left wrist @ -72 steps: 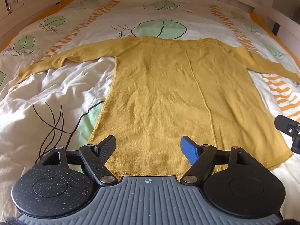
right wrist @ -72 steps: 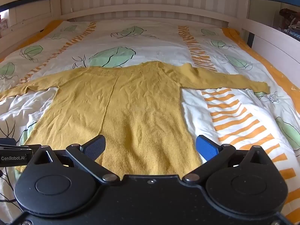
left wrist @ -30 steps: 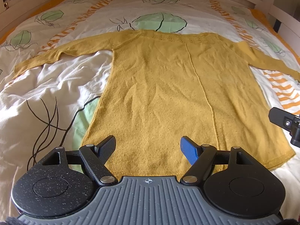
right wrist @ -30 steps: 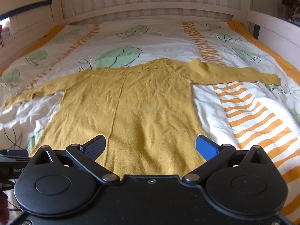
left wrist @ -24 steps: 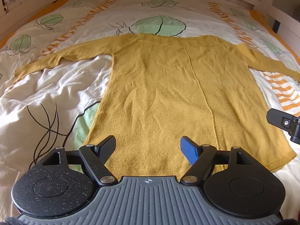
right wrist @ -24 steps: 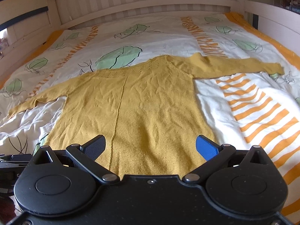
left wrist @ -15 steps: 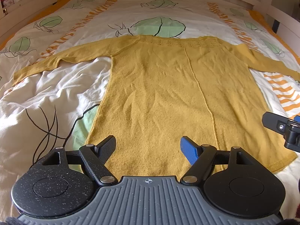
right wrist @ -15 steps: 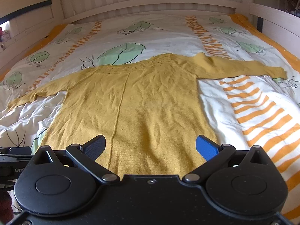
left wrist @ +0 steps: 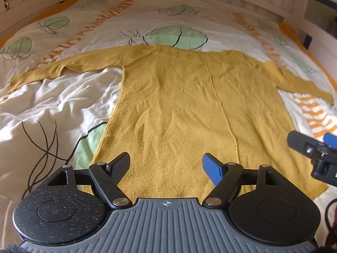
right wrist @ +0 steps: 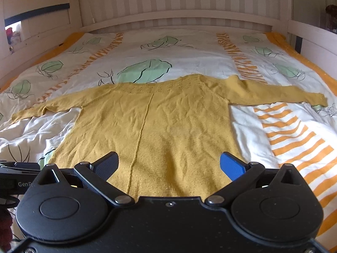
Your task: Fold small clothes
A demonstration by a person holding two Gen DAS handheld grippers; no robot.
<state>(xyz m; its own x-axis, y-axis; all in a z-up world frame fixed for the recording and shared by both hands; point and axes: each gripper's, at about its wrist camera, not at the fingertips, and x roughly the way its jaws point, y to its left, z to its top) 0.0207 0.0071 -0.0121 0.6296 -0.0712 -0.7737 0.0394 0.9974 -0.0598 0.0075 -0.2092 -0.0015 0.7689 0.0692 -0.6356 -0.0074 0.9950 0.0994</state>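
Observation:
A mustard-yellow knitted sweater (left wrist: 181,109) lies flat on the bed with both sleeves spread out to the sides, neckline far, hem near. It also shows in the right wrist view (right wrist: 160,130). My left gripper (left wrist: 166,167) is open and empty, hovering over the hem toward its left half. My right gripper (right wrist: 169,166) is open and empty, over the hem toward its right half. The right gripper's tip also shows in the left wrist view (left wrist: 311,147) beside the sweater's right edge.
The bed cover (right wrist: 284,126) is white with green leaves and orange stripes, rumpled at the left (left wrist: 48,105). A white wooden headboard (right wrist: 181,21) stands at the far end, and side rails (right wrist: 311,38) run along both sides.
Both grippers have drifted slightly over the hem and tilted up a little. The right gripper's tip has moved further into the left wrist view. The sweater has not moved.

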